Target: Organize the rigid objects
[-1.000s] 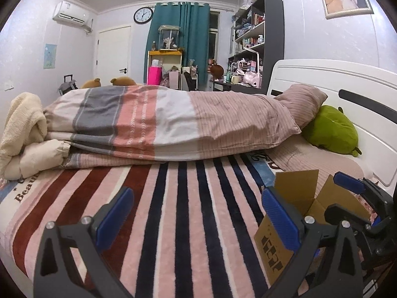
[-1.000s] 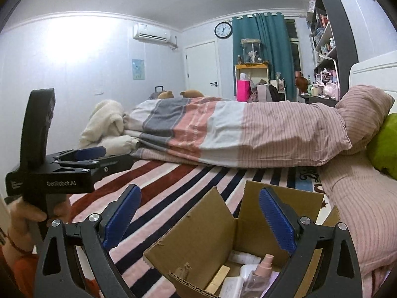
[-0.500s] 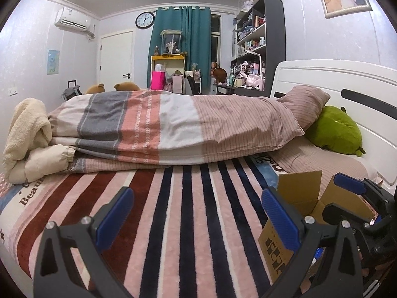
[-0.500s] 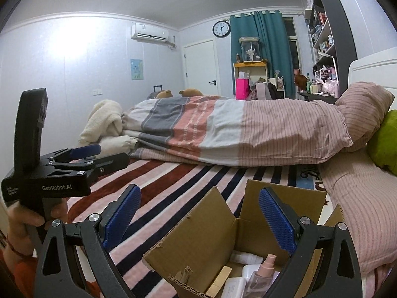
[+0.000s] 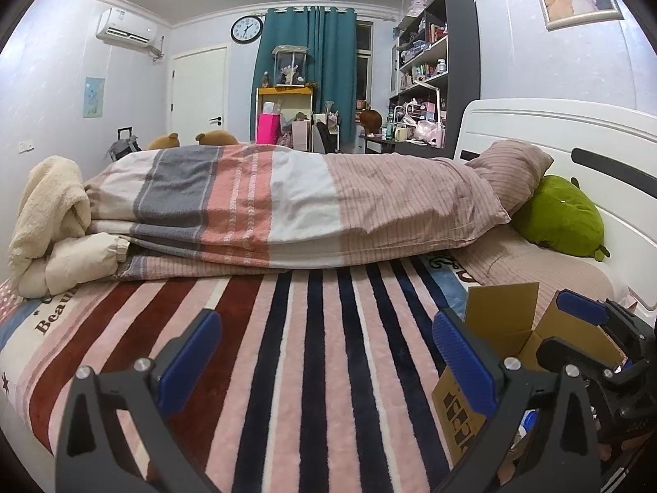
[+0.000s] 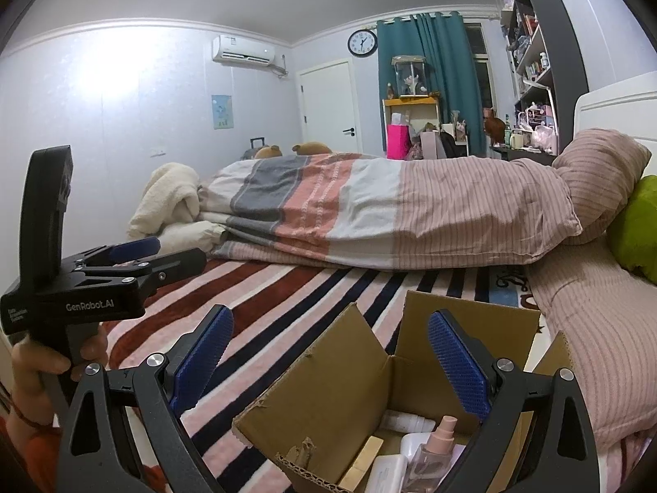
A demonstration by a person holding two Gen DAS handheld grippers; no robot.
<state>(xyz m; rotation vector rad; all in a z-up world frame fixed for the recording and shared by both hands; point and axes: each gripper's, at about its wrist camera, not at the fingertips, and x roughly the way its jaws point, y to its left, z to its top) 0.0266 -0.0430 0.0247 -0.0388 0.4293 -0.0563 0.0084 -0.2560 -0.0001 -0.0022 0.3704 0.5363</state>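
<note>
Blue ribbed pads line the black left tongs (image 5: 326, 353), whose fingers stand wide apart with nothing between them, held above the striped plush blanket (image 5: 312, 328) that covers the bed. In the right wrist view the right tongs (image 6: 330, 353) are likewise spread wide and empty, poised over the open brown cardboard box (image 6: 353, 382) that sits on the same blanket near the headboard side. The box's flaps stand up, and inside it lie a pale pink spray bottle (image 6: 435, 448), a white tube (image 6: 406, 423), a flat white case (image 6: 390, 472) and a tan wooden block (image 6: 363, 460), packed close together on the bottom. From the left wrist view the box (image 5: 501, 320) is just right of the left tongs' right finger, with the right tongs (image 5: 591, 328) above it. The right wrist view also shows the left tongs (image 6: 143, 254) off to the left, gripped by the person's hand (image 6: 45, 365). Beyond the blanket, a folded quilt in grey, coral, white and pink stripes (image 5: 287, 205) lies across the bed, a cream fleece bundle (image 5: 49, 222) at its left end and a green plush cushion (image 5: 562, 217) by the white headboard (image 5: 554, 131).
</note>
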